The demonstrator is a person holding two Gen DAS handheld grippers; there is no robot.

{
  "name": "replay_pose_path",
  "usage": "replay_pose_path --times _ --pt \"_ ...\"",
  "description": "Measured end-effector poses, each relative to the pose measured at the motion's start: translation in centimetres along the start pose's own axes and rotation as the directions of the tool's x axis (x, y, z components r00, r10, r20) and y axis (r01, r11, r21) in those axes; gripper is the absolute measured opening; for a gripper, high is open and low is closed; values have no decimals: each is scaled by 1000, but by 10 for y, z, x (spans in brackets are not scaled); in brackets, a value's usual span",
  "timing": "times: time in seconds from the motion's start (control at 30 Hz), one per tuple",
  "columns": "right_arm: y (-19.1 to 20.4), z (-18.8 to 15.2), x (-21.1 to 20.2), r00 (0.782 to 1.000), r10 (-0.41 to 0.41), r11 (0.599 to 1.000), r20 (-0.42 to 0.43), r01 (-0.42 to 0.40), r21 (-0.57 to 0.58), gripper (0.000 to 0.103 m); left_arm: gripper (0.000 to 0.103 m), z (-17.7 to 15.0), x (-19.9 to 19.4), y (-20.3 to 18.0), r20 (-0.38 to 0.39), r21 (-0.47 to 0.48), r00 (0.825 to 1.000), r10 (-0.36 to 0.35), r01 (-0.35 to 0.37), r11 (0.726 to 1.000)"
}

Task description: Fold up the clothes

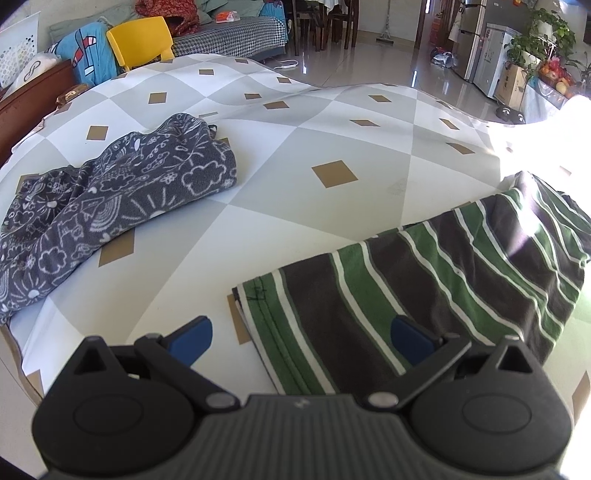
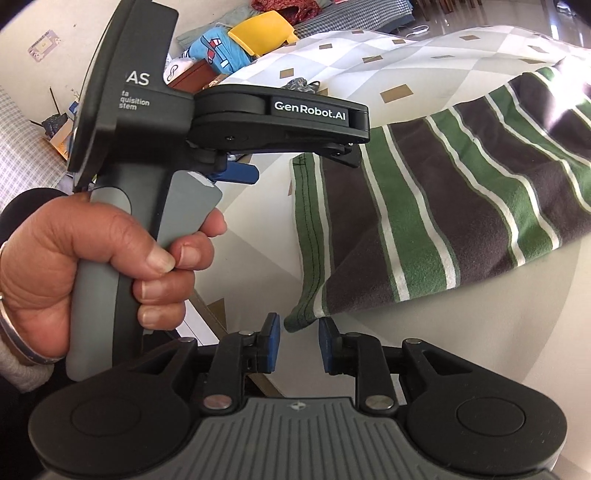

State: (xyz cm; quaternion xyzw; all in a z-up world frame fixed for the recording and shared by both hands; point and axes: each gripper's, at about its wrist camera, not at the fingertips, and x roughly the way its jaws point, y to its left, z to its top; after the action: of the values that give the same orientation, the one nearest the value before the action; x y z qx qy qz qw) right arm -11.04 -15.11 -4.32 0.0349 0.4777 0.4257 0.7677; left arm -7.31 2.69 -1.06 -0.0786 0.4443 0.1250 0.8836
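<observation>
Tablecloth (image 1: 332,221) in a grey and white diamond check with small tan lozenges covers the table; beyond its far edge lie a glossy tiled floor (image 1: 388,66), a yellow plastic chair (image 1: 142,38) and a houseplant (image 1: 546,33). A folded green, brown and white striped knit garment (image 1: 424,280) lies near right. A crumpled grey fleece garment with white doodle print (image 1: 122,192) lies left. The left gripper (image 1: 301,334) spreads wide above the striped hem. The right gripper (image 2: 297,343) stands narrowly parted, holding nothing, at the striped corner. A hand (image 2: 92,266) grasps the left grey handle.

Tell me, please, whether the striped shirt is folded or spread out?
Folded: the striped shirt lies as a neat layered rectangle, a doubled edge at its near corner, on the table.
</observation>
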Motion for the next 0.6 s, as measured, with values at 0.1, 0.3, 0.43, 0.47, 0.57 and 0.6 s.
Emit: replay_pose_path --times 0.1,0.3,0.43,0.47,0.57,0.6 --pt "-4 2 -6 998 -55 998 -9 55 13 23 103 -1 1 -7 -2 17 1000 -21 21 1000" --pt "-5 5 -20 992 -126 992 7 126 -13 28 103 -6 6 -23 -23 67 999 -47 48 997" --pt "-6 8 -29 985 -172 984 19 173 -30 29 103 -12 16 -30 -61 89 997 -38 43 995" --pt "-7 8 -31 983 -184 982 22 185 -34 30 103 -14 18 -30 -72 94 997 -27 34 995" --pt "-9 11 -38 975 -219 975 38 221 -36 30 103 -19 24 -28 -92 103 996 4 5 995" --pt "-14 13 -41 971 -233 972 59 234 -15 30 103 -19 24 -25 -95 88 995 0 9 996"
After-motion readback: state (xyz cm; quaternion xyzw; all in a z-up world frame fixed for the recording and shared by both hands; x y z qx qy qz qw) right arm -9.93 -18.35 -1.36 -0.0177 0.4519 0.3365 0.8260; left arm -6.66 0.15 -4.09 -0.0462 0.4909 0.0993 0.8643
